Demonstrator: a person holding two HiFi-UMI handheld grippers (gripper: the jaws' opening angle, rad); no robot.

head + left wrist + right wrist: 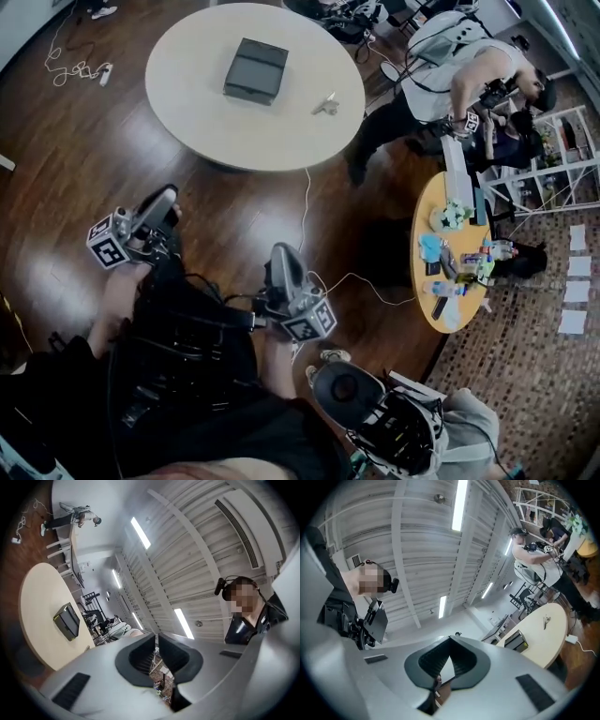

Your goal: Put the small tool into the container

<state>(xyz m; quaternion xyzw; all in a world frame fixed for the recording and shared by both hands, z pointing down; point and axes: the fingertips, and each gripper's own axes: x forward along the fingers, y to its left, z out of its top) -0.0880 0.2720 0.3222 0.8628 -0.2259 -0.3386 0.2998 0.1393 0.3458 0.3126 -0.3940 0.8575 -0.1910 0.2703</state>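
The container (255, 70) is a dark grey box lying on the round white table (197, 103) at the far end of the head view. The small pale tool (325, 104) lies to its right on the same table. Both grippers are held close to my body, well short of the table and tilted upward. My left gripper (167, 195) has its jaws together with nothing between them (157, 637). The right gripper (281, 251) is shut and empty too (449, 641). Its view shows the table (539, 634), the container (516, 641) and the tool (545, 620) far off.
A person (450, 75) bends over a small yellow round table (427, 211) with several items at the right. White shelving (553, 159) stands beyond. A cable (309, 225) runs across the wooden floor. A helmet-like device (375, 412) lies near my feet.
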